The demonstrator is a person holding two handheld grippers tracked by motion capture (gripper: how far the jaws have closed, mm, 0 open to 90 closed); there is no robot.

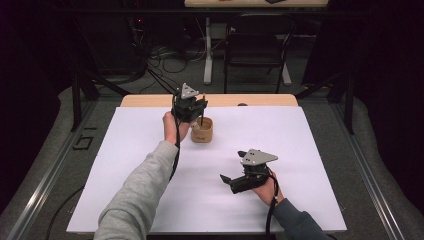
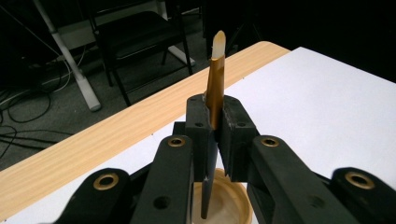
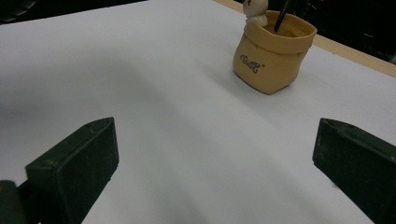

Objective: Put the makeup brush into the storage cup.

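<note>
Dark floor, tangled cables and a black chair (image 1: pixel 257 42) lie beyond the counter (image 1: pixel 210 100), whose wooden far edge shows past a large white sheet (image 1: pixel 150 190) that covers most of it. On the sheet, toward the far middle, stands a small tan sack-shaped pot (image 1: pixel 202 130) with lettering on its side and a little pale figure at its rim.

From the bottom of the high view a grey-sleeved left forearm reaches forward, the hand raised at the wrist so that the left gripper (image 1: pixel 192 111) hangs just over the pot, pointing down. Its jaws are closed tight on a slim stick (image 2: pixel 215 88), amber above the pads with a pale tip, dark below, its lower end down inside the pot's mouth.

Near the front right of the sheet, well apart from the pot, the right gripper (image 1: pixel 226 179) lies low and level in the right hand, aimed leftward. Its jaws stand wide apart with nothing between them.
</note>
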